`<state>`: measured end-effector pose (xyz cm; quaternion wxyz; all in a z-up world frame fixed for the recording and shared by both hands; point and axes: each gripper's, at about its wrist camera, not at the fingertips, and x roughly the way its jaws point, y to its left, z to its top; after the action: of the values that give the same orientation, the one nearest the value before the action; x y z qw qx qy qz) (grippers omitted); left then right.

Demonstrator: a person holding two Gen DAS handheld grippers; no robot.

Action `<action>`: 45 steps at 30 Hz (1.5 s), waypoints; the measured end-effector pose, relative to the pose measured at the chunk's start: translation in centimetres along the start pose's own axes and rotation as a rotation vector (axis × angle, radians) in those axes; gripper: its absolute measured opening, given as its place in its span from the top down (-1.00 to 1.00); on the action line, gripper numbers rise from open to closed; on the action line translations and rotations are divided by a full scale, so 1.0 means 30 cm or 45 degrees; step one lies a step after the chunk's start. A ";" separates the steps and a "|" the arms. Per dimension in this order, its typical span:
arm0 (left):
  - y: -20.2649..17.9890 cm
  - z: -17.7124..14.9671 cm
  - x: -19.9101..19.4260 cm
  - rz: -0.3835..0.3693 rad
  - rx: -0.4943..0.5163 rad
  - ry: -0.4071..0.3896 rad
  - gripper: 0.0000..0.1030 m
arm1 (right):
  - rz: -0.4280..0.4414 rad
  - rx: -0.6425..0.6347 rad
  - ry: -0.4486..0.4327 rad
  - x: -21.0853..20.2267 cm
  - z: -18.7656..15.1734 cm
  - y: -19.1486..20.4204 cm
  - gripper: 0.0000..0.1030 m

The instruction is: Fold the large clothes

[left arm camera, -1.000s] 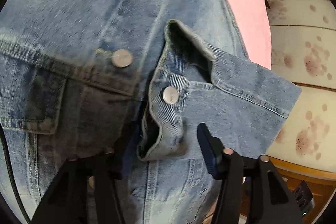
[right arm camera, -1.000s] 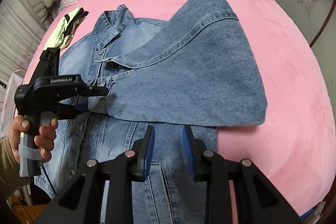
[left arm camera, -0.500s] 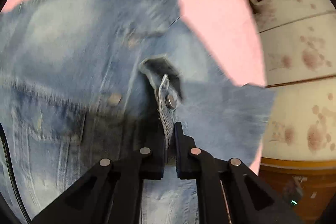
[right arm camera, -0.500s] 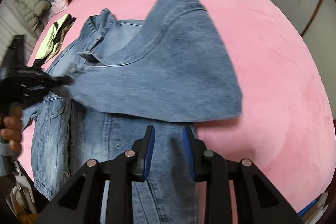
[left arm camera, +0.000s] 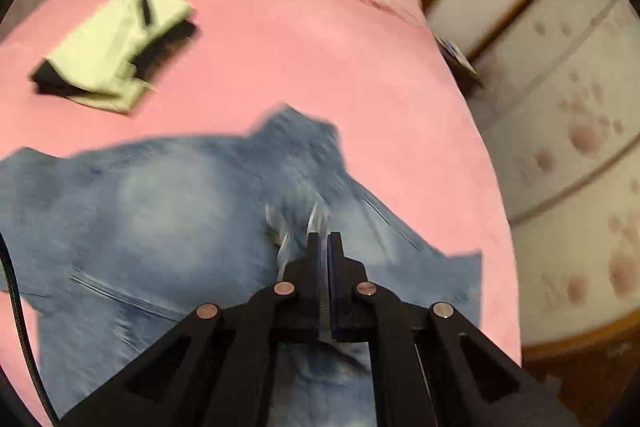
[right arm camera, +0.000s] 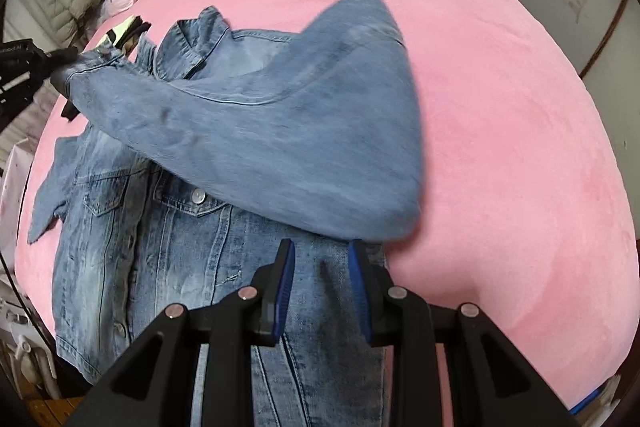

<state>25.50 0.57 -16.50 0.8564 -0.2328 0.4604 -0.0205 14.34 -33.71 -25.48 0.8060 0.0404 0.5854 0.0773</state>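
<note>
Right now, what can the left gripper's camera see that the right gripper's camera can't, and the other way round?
Only the left wrist view shows the left gripper pinched shut on the sleeve cuff, and the whole folded green garment. Only the right wrist view shows the right gripper open above the jacket's buttoned front. Both show the denim jacket and pink bed.

Black tongs [right arm camera: 321, 257], blue pads [right arm camera: 286, 277]

Pink bed [right arm camera: 500, 75], floral wardrobe doors [left arm camera: 580, 155]
</note>
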 end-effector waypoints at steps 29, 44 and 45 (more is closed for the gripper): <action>0.308 -0.450 0.282 -0.283 -0.515 0.482 0.79 | -0.008 0.009 0.139 0.104 -0.031 0.016 0.47; 0.329 -0.509 0.302 -0.385 -0.640 0.473 0.49 | -0.005 0.020 0.153 0.101 -0.063 0.003 0.47; 0.336 -0.518 0.298 -0.377 -0.648 0.479 0.45 | -0.003 0.022 0.153 0.101 -0.066 0.002 0.47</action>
<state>16.43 1.41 -34.93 0.6588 -0.4952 0.5617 -0.0718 13.39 -33.17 -28.93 0.7692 0.0419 0.6334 0.0737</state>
